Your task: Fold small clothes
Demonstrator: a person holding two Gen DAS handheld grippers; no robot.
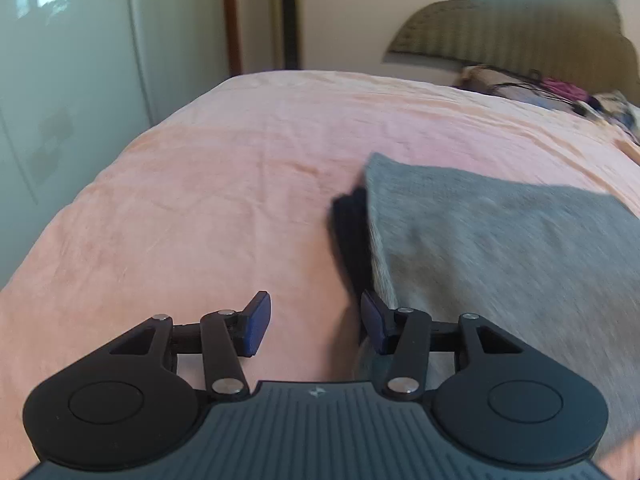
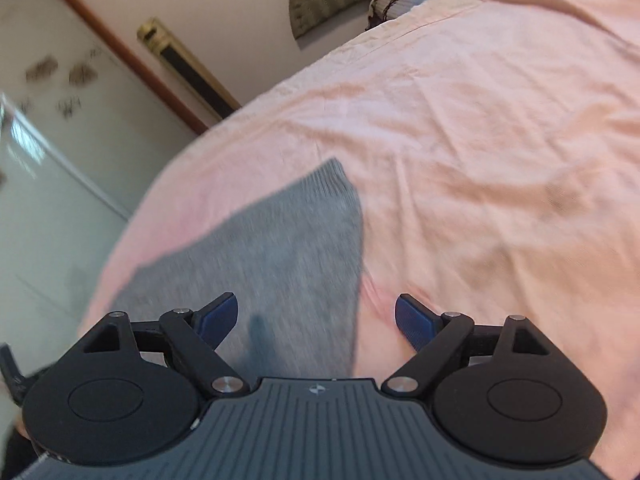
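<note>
A small grey knit garment [image 1: 500,248] lies flat on the pink bedspread [image 1: 224,184], with a black part [image 1: 350,236] showing along its left edge. My left gripper [image 1: 316,326] is open and empty, just above the bed at the garment's near left edge; its right finger [image 1: 374,322] is over the grey cloth. In the right wrist view the grey garment [image 2: 280,248] lies under my right gripper [image 2: 316,322], which is open and empty, its left finger [image 2: 218,318] over the cloth and its right finger over bare bedspread [image 2: 480,160].
A padded headboard [image 1: 512,28] and a heap of mixed clothes [image 1: 560,88] are at the far right of the bed. A pale wardrobe [image 1: 80,60] and a tall floor unit [image 1: 286,12] stand past the bed's left edge.
</note>
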